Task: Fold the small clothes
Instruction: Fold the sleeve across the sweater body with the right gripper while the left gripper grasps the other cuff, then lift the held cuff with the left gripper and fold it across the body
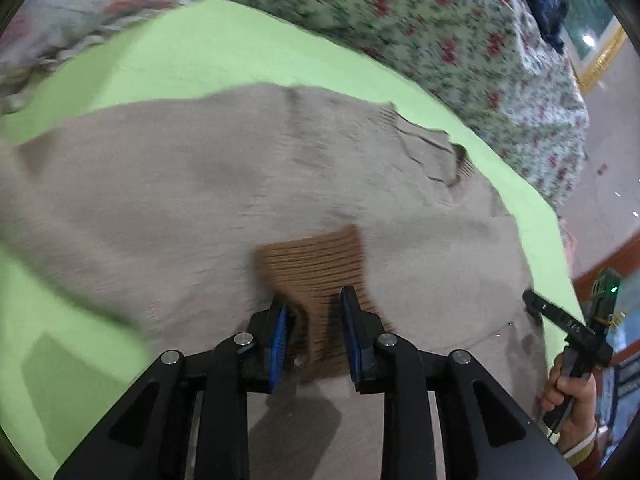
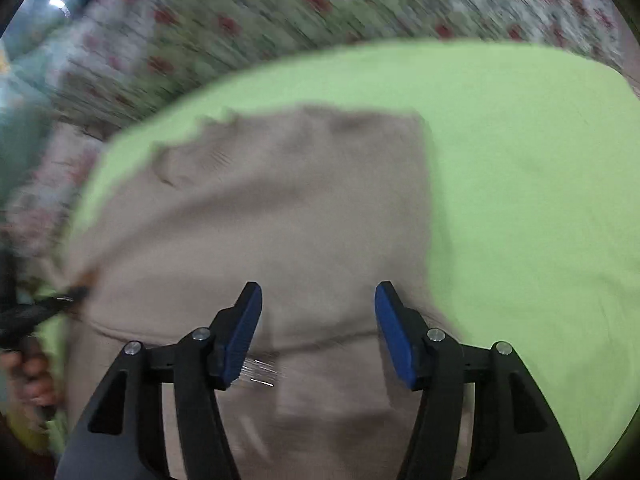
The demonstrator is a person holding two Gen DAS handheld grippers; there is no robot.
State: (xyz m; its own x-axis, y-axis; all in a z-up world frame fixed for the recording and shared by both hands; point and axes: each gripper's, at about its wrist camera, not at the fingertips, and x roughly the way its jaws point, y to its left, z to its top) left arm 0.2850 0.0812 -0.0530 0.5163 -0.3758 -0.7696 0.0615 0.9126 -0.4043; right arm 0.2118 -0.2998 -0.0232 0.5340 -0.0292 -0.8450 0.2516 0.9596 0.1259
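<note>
On green sheet (image 1: 208,52), only left view shows sweater's (image 1: 160,184) brown cuff (image 1: 320,264).

We see a bed under a floral bedspread (image 1: 460,40); a green cloth (image 1: 208,52) lies on it, a beige garment (image 1: 160,184) atop.

I see even, soft indoor light, faint shadows under the jaws, heavy motion blur on the floral bedspread (image 2: 280,12), fisheye bending and dark vignette at my edges
</note>
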